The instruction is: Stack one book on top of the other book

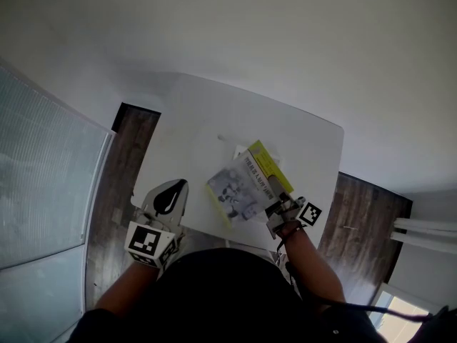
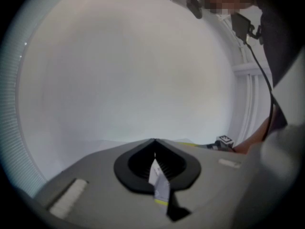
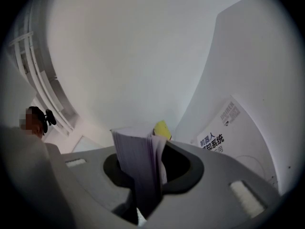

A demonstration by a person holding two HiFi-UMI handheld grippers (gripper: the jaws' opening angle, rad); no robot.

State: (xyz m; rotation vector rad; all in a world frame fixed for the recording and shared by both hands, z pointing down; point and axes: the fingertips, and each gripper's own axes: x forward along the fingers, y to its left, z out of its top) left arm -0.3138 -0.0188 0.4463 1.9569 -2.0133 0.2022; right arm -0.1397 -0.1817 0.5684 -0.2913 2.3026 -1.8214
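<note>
While right tongs [image 1: 277,209], barely parted, clamp grey book [image 1: 239,188] by edge, left tongs [image 2: 155,141] sit closed near table [image 1: 214,113].

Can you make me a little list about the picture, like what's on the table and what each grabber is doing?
table: white
grey book: above the yellow book, hiding most of it
yellow book: underneath, one edge peeking out
right gripper: shut on the grey book's near corner
left gripper: shut, away from both books
stacked yet: cannot tell if the grey book rests down
</note>
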